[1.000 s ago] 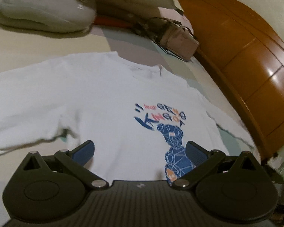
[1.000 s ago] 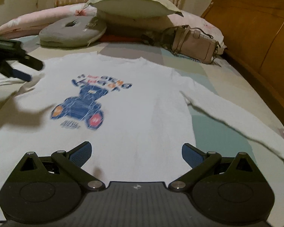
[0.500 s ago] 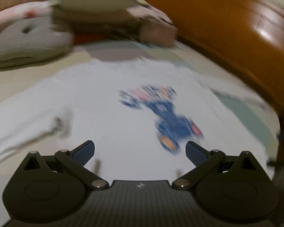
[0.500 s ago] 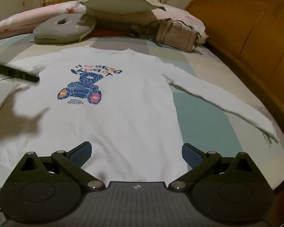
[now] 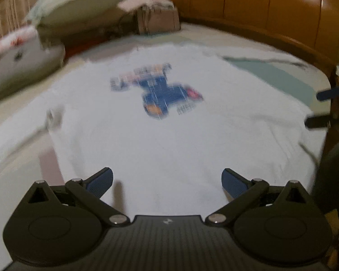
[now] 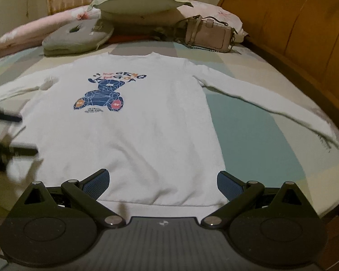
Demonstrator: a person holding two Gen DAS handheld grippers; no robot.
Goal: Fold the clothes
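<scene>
A white long-sleeved sweatshirt (image 6: 133,122) with a blue bear print (image 6: 101,97) lies flat on the bed, face up, sleeves spread to both sides, hem nearest me. My right gripper (image 6: 161,186) hovers open over the hem (image 6: 169,202), holding nothing. In the blurred left wrist view the same sweatshirt (image 5: 169,140) fills the middle, and my left gripper (image 5: 167,180) is open above its lower left part. The left gripper (image 6: 13,135) shows as a dark blur at the left edge of the right wrist view; the right gripper (image 5: 323,107) appears at the right edge of the left one.
At the head of the bed lie a green pillow (image 6: 137,0), a grey ring cushion (image 6: 79,36) and a beige handbag (image 6: 210,36). A wooden headboard (image 6: 305,27) runs along the right side. The checked bedsheet (image 6: 248,122) shows beside the shirt.
Both grippers have drawn back toward the hem, so more of the shirt is in view. The left gripper has swung round, and its view is blurred. The shirt lies unchanged.
</scene>
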